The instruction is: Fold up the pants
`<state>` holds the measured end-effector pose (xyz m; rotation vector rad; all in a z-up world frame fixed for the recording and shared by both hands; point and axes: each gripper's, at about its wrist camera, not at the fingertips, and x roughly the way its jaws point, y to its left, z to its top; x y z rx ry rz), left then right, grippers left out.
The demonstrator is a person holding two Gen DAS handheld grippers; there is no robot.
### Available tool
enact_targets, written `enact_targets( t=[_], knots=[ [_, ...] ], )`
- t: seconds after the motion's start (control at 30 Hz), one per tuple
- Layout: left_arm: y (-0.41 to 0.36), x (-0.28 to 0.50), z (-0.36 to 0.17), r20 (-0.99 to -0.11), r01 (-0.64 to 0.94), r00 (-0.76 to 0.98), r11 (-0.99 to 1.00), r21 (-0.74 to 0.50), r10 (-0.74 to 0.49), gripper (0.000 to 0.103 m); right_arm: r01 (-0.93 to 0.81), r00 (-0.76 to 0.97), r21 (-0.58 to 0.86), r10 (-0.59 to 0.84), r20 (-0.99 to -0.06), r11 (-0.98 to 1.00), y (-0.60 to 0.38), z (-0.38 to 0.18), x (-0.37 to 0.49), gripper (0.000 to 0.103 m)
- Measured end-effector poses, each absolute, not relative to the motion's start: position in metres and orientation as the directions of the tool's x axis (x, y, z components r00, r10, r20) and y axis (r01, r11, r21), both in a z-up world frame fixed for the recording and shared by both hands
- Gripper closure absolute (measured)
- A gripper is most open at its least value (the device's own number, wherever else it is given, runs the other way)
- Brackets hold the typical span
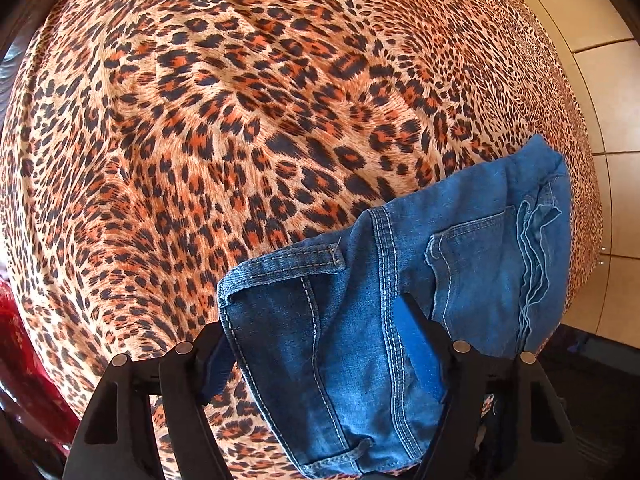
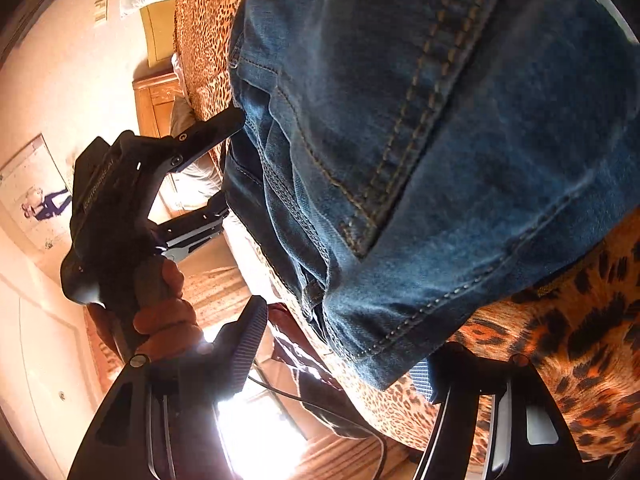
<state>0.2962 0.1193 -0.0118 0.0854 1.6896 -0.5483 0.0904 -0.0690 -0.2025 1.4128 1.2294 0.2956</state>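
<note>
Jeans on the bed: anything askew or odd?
Yes. The jeans sit bunched at the edge of the leopard-print bedspread, layers uneven and a waistband corner flipped over, not a flat fold. No damage visible.

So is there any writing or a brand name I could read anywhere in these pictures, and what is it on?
"Centri..." then blurred letters: pale lettering on the black body of the left gripper, seen from the right wrist view; only the start reads.
Picture on the wall: a figure shows, any words too small to tell.
Jeans: no label or lettering visible.
Leopard-print cover: none.
</note>
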Motion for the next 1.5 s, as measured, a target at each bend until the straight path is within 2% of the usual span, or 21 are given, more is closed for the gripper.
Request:
enact_targets(
  t=[0.07, 0.17, 0.3, 0.37, 0.47, 0.6, 0.67, 0.77, 0.87, 1.03, 1.23, 1.3, 1.5],
  knots=[
    [0.123, 0.298, -0.012, -0.939, 0.341, -0.208, 0.879, -0.333, -0.274, 0.031, 0.456, 0.357, 0.825, 0.78, -0.514, 0.335, -0.065, -0.193, 0.089, 0.037],
    [0.13, 0.306, -0.019, -0.92, 0.337, -0.247, 0.863, -0.376, -0.305, 0.03, 0.356, 0.335, 0.829, 0.769, -0.544, 0.432, -0.059, -0.173, 0.086, 0.037],
    [0.141, 0.314, -0.018, -0.9, 0.36, -0.277, 0.832, -0.421, -0.336, 0.03, 0.134, 0.331, 0.729, 0.663, -0.671, 0.671, -0.03, -0.127, 0.079, 0.037],
    [0.148, 0.317, -0.011, -0.888, 0.388, -0.273, 0.802, -0.454, -0.371, 0.03, 0.004, 0.355, 0.573, 0.534, -0.767, 0.82, -0.007, -0.103, 0.073, 0.037],
    [0.151, 0.329, -0.01, -0.877, 0.419, -0.276, 0.772, -0.478, -0.393, 0.029, -0.153, 0.459, 0.254, 0.296, -0.837, 0.955, 0.03, -0.079, 0.064, 0.036],
    [0.145, 0.341, -0.028, -0.876, 0.428, -0.325, 0.771, -0.472, -0.356, 0.029, -0.327, 0.492, -0.132, 0.05, -0.869, 0.936, 0.08, -0.096, 0.061, 0.035],
    [0.146, 0.345, -0.026, -0.858, 0.423, -0.351, 0.754, -0.503, -0.376, 0.029, -0.365, 0.501, -0.249, -0.036, -0.864, 0.897, 0.091, -0.107, 0.06, 0.036],
    [0.152, 0.349, -0.009, -0.829, 0.478, -0.374, 0.68, -0.556, -0.416, 0.028, -0.358, 0.542, -0.326, -0.089, -0.835, 0.875, 0.091, -0.107, 0.051, 0.035],
    [0.154, 0.357, -0.005, -0.852, 0.537, -0.351, 0.662, -0.523, -0.388, 0.027, -0.366, 0.526, -0.366, -0.134, -0.84, 0.856, 0.091, -0.113, 0.074, 0.035],
    [0.153, 0.366, -0.007, -0.825, 0.532, -0.383, 0.632, -0.564, -0.414, 0.025, -0.396, 0.555, -0.444, -0.176, -0.813, 0.803, 0.103, -0.119, 0.073, 0.035],
    [0.128, 0.352, -0.033, -0.885, 0.625, -0.379, 0.631, -0.46, -0.27, 0.024, -0.427, 0.57, -0.517, -0.223, -0.791, 0.742, 0.111, -0.133, 0.064, 0.035],
    [0.123, 0.35, -0.032, -0.881, 0.634, -0.388, 0.616, -0.468, -0.27, 0.016, -0.431, 0.565, -0.523, -0.232, -0.792, 0.735, 0.112, -0.137, 0.065, 0.035],
    [0.119, 0.344, -0.03, -0.891, 0.669, -0.393, 0.594, -0.448, -0.229, 0.014, -0.431, 0.588, -0.584, -0.277, -0.76, 0.688, 0.117, -0.15, 0.066, 0.035]
  ],
)
